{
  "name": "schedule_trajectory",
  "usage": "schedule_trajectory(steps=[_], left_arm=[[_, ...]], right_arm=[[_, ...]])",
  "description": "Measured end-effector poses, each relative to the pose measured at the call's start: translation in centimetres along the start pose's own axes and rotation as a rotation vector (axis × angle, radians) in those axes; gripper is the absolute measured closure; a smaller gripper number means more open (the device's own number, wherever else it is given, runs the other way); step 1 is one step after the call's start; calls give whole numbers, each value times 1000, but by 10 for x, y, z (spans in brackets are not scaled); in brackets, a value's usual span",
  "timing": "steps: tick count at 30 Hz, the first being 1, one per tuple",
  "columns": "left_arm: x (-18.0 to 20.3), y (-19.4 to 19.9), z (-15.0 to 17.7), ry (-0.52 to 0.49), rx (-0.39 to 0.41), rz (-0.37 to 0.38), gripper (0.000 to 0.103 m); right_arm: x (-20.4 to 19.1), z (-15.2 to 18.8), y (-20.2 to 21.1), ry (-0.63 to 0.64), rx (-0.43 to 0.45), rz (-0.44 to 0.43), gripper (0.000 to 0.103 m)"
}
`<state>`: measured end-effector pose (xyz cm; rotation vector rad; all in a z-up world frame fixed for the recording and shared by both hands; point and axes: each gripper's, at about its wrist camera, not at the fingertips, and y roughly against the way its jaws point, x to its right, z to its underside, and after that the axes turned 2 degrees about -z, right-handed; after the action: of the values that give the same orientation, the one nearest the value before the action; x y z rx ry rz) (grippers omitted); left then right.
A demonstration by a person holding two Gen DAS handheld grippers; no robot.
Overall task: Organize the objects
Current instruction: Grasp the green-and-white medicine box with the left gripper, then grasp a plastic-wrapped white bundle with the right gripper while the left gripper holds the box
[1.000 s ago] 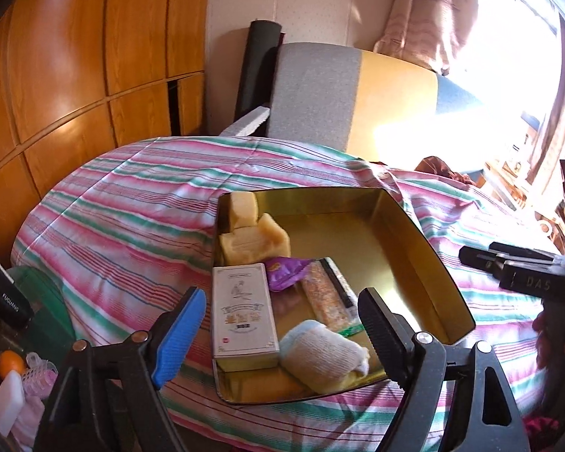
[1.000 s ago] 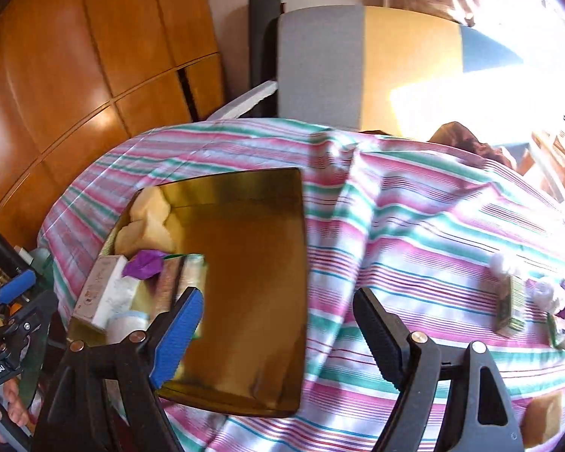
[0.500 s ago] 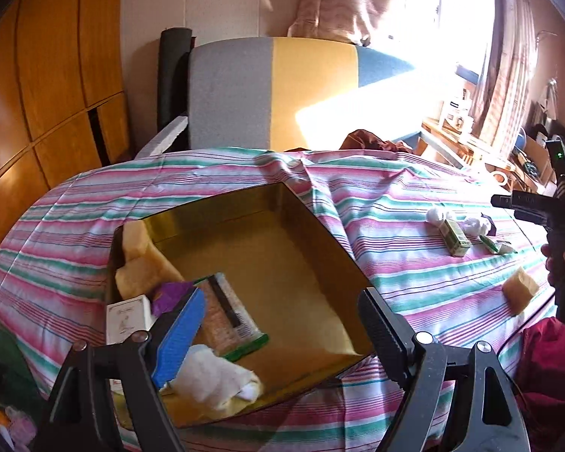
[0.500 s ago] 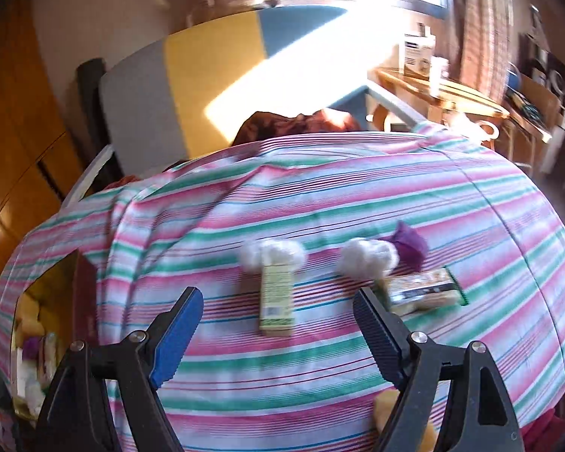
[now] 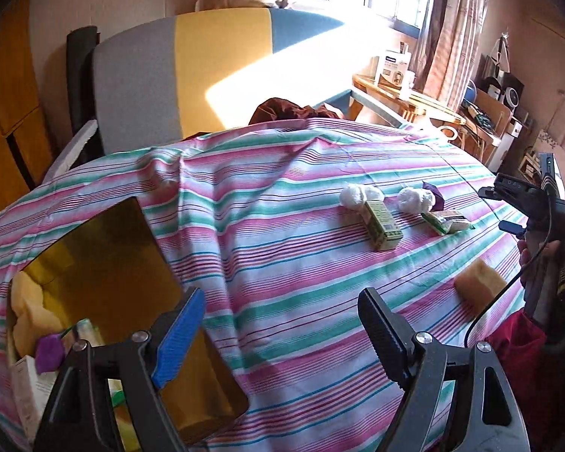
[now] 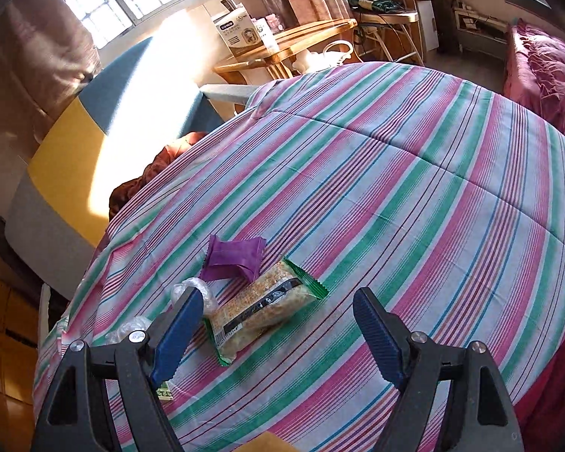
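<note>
Where the claw (image 6: 275, 324) gapes (empty), a purple packet (image 6: 234, 257) touches the snack bar (image 6: 261, 310).

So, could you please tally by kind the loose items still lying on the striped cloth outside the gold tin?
White wrapped bundles: 2
Green carton: 1
Green-edged snack bar packet: 1
Purple packet: 1
Yellow sponge block: 1
Total: 6

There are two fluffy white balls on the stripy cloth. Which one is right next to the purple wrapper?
The right-hand white ball. The purple wrapper sits against its far side, while the left white ball lies beside the end of the green box instead.
</note>
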<state>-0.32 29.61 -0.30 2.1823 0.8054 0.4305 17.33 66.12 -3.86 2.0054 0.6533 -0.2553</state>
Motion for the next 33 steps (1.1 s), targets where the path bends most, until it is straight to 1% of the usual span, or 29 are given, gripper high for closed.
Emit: schedule_trajectory(steps=[1, 3, 7, 8, 13, 18, 22, 23, 24, 25, 26, 28, 33], left_arm=[[7, -8, -5, -11, -7, 10, 19], [26, -25, -15, -39, -20, 20, 21], [56, -65, -33, -72, -76, 66, 25], [63, -75, -37, -76, -93, 76, 28], [92, -119, -55, -73, -152, 120, 32], [114, -152, -70, -94, -166, 89, 32], [122, -178, -77, -98, -192, 70, 32], [123, -185, -77, -99, -204, 70, 38], [123, -191, -76, -99, -218, 73, 61], [122, -197, -74, -94, -237, 80, 74], [119, -197, -71, -82, -233, 94, 73], [115, -189, -62, -80, -200, 111, 73], [102, -156, -28, -99, -164, 113, 73]], right_arm=[[1, 0, 0, -9, -10, -17, 20], [-2, 3, 1, -3, -19, -24, 20], [-6, 6, 2, 2, -37, -53, 20], [-6, 6, 2, 0, -39, -59, 20], [-2, 4, -3, -32, -61, -86, 20], [0, 4, -7, -50, -83, -110, 20], [-4, 4, -11, -36, -101, -120, 20], [-5, 5, -12, -33, -106, -121, 20], [-6, 5, -13, -31, -111, -123, 20], [-6, 5, -13, -30, -114, -126, 20], [-6, 6, -13, -29, -115, -126, 20], [-5, 5, -11, -34, -106, -126, 20], [-1, 4, -11, -49, -102, -121, 20]])
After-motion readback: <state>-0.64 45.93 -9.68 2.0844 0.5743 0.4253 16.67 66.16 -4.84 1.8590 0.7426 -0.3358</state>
